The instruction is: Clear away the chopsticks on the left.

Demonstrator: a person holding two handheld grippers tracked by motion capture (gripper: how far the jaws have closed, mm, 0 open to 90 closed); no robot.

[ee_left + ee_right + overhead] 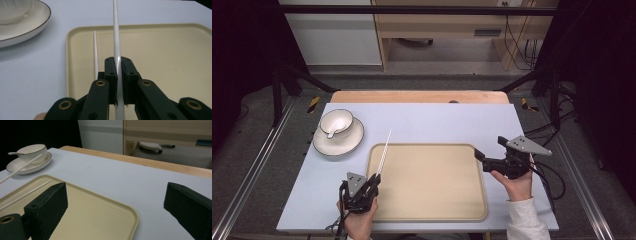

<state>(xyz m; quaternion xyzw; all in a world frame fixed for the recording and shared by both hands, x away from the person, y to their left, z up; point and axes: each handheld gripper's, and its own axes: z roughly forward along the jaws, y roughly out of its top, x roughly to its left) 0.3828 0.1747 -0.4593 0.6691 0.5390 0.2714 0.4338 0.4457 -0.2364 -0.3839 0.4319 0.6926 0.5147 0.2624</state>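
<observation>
My left gripper (375, 178) (119, 63) is shut on a white chopstick (115, 32) (385, 147), which points away over the left rim of the beige tray (432, 200) (162, 50). A second white chopstick (95, 50) (27, 192) lies flat in the tray beside its left rim. In the right gripper view the held chopstick (22, 168) slants above the tray (100, 215). My right gripper (490, 148) (116, 195) hovers at the tray's right edge, jaws wide open with nothing between them.
A white bowl (336, 121) (33, 150) with a spoon (13, 153) in it stands on a white plate (347, 145) (27, 25) at the table's far left. The light blue table top (437, 120) ends in a wooden strip (417, 96) at the back.
</observation>
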